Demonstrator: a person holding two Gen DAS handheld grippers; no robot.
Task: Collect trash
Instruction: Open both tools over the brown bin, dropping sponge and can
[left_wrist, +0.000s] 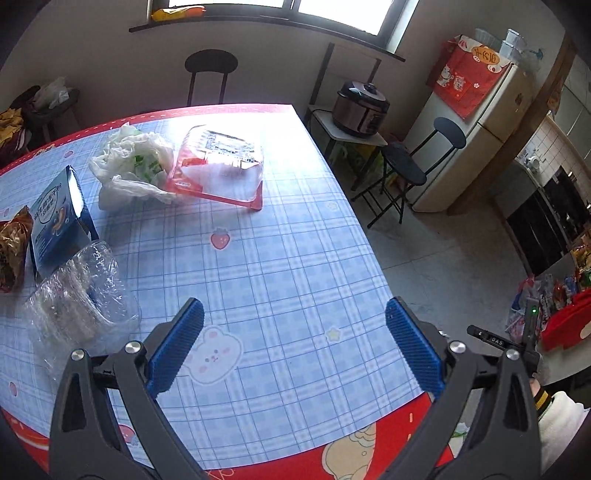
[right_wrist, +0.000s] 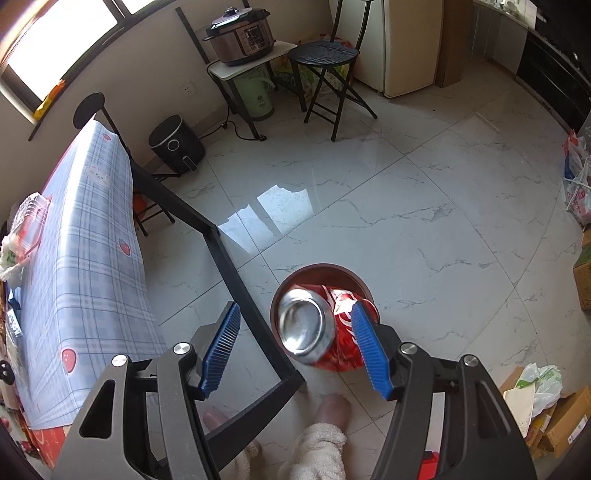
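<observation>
In the right wrist view my right gripper (right_wrist: 295, 339) is open above a red-brown bin (right_wrist: 317, 275) on the floor. A red soda can (right_wrist: 314, 332) sits between the fingers, against the right pad (right_wrist: 367, 350), over the bin's mouth; the left pad is apart from it. In the left wrist view my left gripper (left_wrist: 293, 343) is open and empty over the table (left_wrist: 277, 258). Trash lies there: a crushed clear bottle (left_wrist: 79, 295), a blue box (left_wrist: 59, 225), a snack wrapper (left_wrist: 13, 247), a white plastic bag (left_wrist: 129, 166) and a red-rimmed clear tray (left_wrist: 218, 170).
The table's black leg frame (right_wrist: 236, 273) runs just left of the bin. My slippered feet (right_wrist: 332, 410) are below the bin. A folding stool (right_wrist: 328, 70), a pressure cooker on a stand (right_wrist: 240, 37), an air fryer (right_wrist: 175, 144), a fridge and cardboard boxes (right_wrist: 554, 424) stand around.
</observation>
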